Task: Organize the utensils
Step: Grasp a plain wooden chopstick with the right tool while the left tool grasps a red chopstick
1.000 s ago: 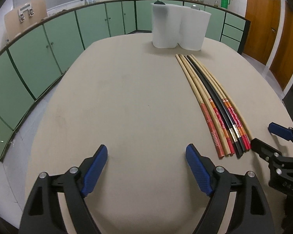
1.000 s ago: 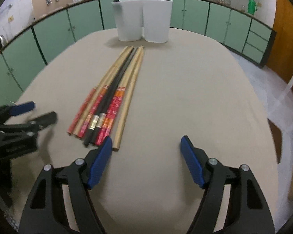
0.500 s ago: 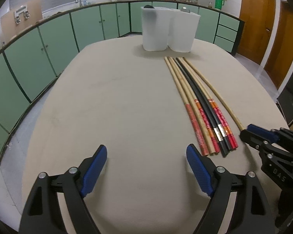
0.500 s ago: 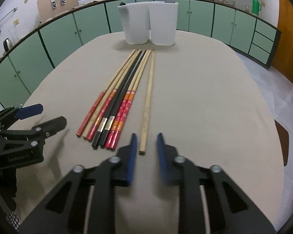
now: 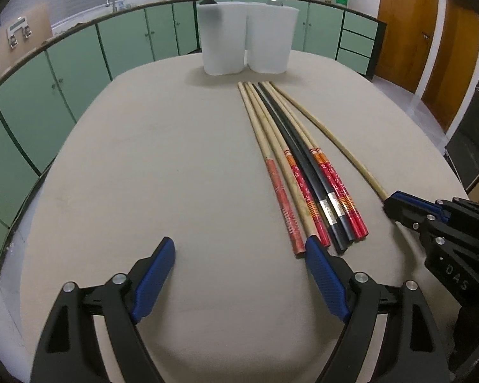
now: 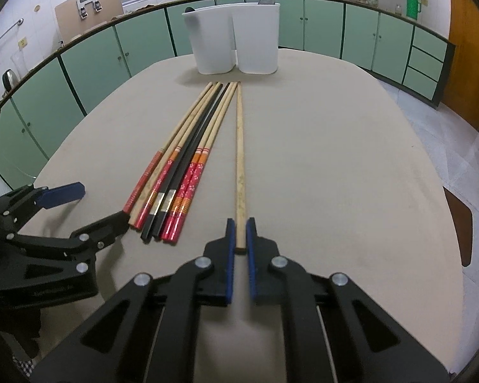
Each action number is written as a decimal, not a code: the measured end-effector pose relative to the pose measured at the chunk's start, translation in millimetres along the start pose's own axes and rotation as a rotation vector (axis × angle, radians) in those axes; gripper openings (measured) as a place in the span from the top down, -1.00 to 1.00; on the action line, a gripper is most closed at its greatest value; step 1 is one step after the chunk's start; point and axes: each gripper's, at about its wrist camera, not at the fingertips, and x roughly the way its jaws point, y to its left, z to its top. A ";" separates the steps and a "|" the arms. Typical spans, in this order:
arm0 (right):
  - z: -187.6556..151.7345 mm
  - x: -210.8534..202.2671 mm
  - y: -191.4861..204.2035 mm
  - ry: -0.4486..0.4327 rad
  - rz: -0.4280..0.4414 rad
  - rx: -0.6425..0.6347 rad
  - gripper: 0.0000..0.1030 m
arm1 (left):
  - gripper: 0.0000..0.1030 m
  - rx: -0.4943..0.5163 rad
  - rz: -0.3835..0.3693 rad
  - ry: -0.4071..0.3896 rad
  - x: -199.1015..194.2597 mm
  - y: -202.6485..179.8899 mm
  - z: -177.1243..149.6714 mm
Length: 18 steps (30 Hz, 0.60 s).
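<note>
Your right gripper (image 6: 240, 234) is clamped on the plain bamboo chopstick (image 6: 239, 146); only its own view shows the pinch. Your left gripper (image 5: 239, 263) stands wide, empty, near the chopstick bundle (image 5: 303, 172). Farther off stands the white utensil holder (image 6: 236, 40).

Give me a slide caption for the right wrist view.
Right gripper shut on a plain chopstick, pulled apart from the bundle.
</note>
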 end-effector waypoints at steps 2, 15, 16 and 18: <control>-0.4 0.0 0.3 0.001 0.005 -0.004 0.85 | -0.62 -0.002 0.003 -0.002 -0.5 0.8 -0.3; -1.9 0.4 4.7 0.002 0.030 -0.029 0.87 | 0.65 0.012 -0.035 -0.035 -4.7 -7.5 0.8; -1.9 0.1 4.6 0.002 0.029 -0.028 0.87 | 0.72 0.016 -0.038 -0.037 -4.7 -9.8 0.9; -1.7 -1.0 4.4 0.001 0.026 -0.028 0.87 | 0.87 0.023 -0.036 -0.037 -4.4 -13.4 1.4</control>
